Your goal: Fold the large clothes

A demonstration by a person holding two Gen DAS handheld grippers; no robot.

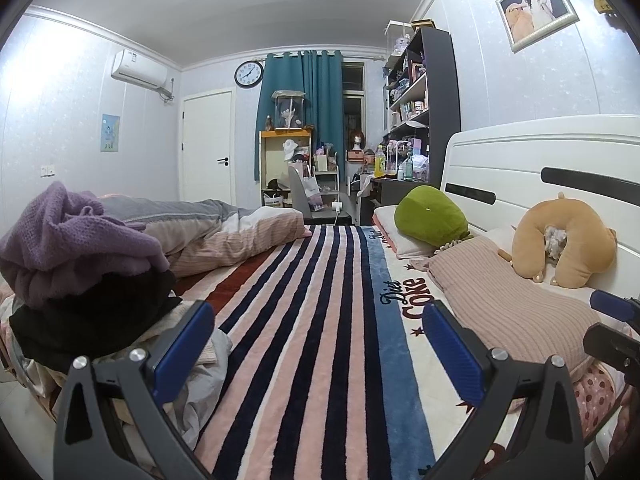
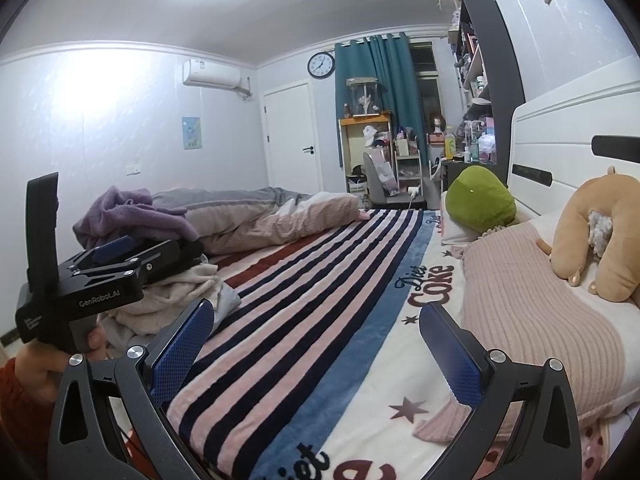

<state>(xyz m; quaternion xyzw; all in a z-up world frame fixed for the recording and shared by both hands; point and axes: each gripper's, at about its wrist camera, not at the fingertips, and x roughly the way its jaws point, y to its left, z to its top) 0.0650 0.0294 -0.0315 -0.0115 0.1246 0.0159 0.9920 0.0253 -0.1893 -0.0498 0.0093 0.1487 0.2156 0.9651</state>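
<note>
– What are the grippers doing?
– Left gripper (image 1: 318, 344) and right gripper (image 2: 316, 346) gape wide, empty, over the striped blanket (image 1: 304, 320).
– The clothes?
– Clothes pile (image 1: 80, 264), purple sweater (image 1: 68, 236) topmost, just left of the left gripper.

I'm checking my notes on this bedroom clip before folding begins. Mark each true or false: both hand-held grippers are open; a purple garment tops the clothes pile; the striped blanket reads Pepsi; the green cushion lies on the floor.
1. Both the left hand-held gripper and the right hand-held gripper are open: true.
2. A purple garment tops the clothes pile: true.
3. The striped blanket reads Pepsi: false, it reads Diet Coke.
4. The green cushion lies on the floor: false, it sits on the bed by the headboard.
</note>
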